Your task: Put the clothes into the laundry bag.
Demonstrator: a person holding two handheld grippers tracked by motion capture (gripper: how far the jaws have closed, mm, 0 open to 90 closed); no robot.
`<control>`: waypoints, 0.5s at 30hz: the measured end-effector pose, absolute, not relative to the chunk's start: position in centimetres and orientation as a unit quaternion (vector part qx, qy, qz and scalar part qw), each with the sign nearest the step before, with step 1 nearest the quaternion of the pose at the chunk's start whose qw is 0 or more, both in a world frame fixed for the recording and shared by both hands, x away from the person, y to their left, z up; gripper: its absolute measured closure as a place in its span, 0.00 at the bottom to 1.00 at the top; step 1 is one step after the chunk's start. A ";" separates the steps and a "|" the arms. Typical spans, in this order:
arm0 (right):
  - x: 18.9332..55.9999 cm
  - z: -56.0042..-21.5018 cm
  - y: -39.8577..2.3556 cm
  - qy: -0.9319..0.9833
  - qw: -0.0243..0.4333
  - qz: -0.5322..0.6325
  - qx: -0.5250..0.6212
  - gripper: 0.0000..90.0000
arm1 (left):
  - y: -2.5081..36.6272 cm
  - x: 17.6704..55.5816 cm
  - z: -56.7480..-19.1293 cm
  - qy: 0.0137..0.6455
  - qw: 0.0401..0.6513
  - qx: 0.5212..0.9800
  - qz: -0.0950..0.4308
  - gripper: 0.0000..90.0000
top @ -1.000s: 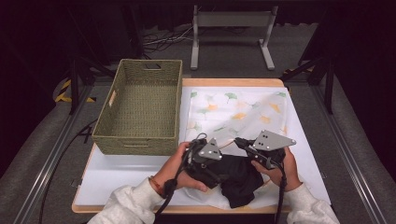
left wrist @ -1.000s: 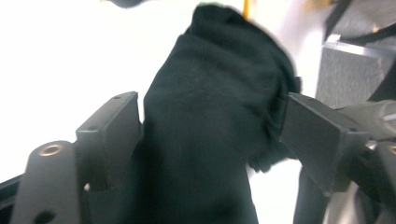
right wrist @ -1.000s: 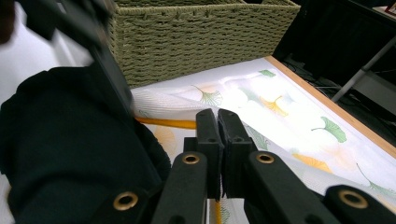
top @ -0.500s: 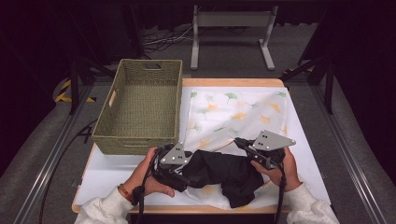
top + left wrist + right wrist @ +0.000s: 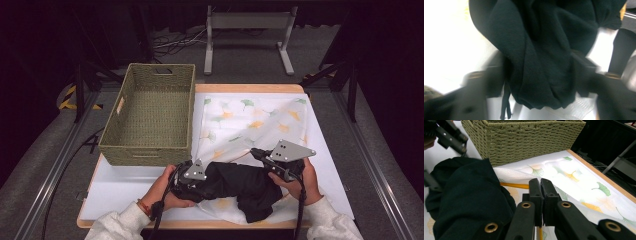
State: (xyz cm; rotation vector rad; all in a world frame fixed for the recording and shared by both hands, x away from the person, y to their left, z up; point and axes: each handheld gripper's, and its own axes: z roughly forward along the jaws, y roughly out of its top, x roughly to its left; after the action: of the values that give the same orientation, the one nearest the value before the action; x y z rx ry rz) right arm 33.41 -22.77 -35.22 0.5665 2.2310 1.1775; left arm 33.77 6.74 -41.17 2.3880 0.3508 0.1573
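A black garment [image 5: 240, 186] lies bunched on the near part of a white cloth with a ginkgo-leaf print [image 5: 250, 120]. My left gripper [image 5: 201, 181] is at the garment's left end. In the left gripper view its jaws [image 5: 539, 72] are shut on a thick fold of the black garment [image 5: 541, 37]. My right gripper [image 5: 256, 153] rests at the garment's upper right edge. Seen from the right gripper view, my right gripper [image 5: 541, 192] is shut with the jaws pressed together, above the printed cloth [image 5: 574, 177]. The garment [image 5: 466, 195] lies just left of it.
A woven green basket [image 5: 150, 115] stands at the table's left, close behind the left gripper, and it rises right behind the garment [image 5: 524, 140] in the right gripper view. The white table top [image 5: 125, 187] has a wooden edge. A metal stand [image 5: 247, 22] is beyond the table.
My left gripper has moved left and toward the near edge, pulling the black garment's left end with it and stretching the garment out. The right gripper has stayed in place.
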 end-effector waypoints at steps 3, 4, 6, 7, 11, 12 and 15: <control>33.4 -35.2 -22.7 0.830 0.274 0.438 0.211 0.99 | 6.6 33.4 -41.0 0.123 0.349 0.926 0.077 0.81; 33.4 -35.2 -22.7 0.830 0.275 0.438 0.211 0.99 | 6.6 33.3 -40.9 0.121 0.350 0.925 0.081 0.86; 33.4 -35.3 -22.7 0.830 0.274 0.438 0.211 0.99 | 6.6 33.2 -40.7 0.121 0.349 0.925 0.089 0.89; 33.4 -35.3 -22.7 0.830 0.275 0.438 0.211 0.99 | 6.4 33.0 -40.4 0.119 0.352 0.924 0.090 0.89; 33.4 -35.2 -22.7 0.829 0.275 0.438 0.212 0.99 | 5.7 32.7 -39.6 0.110 0.365 0.920 0.098 0.89; 33.4 -35.2 -22.7 0.829 0.275 0.438 0.212 0.99 | 5.3 32.6 -39.3 0.106 0.366 0.919 0.106 0.89; 33.4 -35.2 -22.6 0.829 0.275 0.438 0.212 0.99 | 4.0 32.6 -38.9 0.097 0.369 0.917 0.114 0.89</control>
State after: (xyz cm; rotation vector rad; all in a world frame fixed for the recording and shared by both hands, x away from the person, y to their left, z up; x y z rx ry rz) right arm 33.44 -22.57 -35.24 0.5706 2.2291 1.1786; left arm 32.57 4.03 -38.88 2.3543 0.2502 0.2915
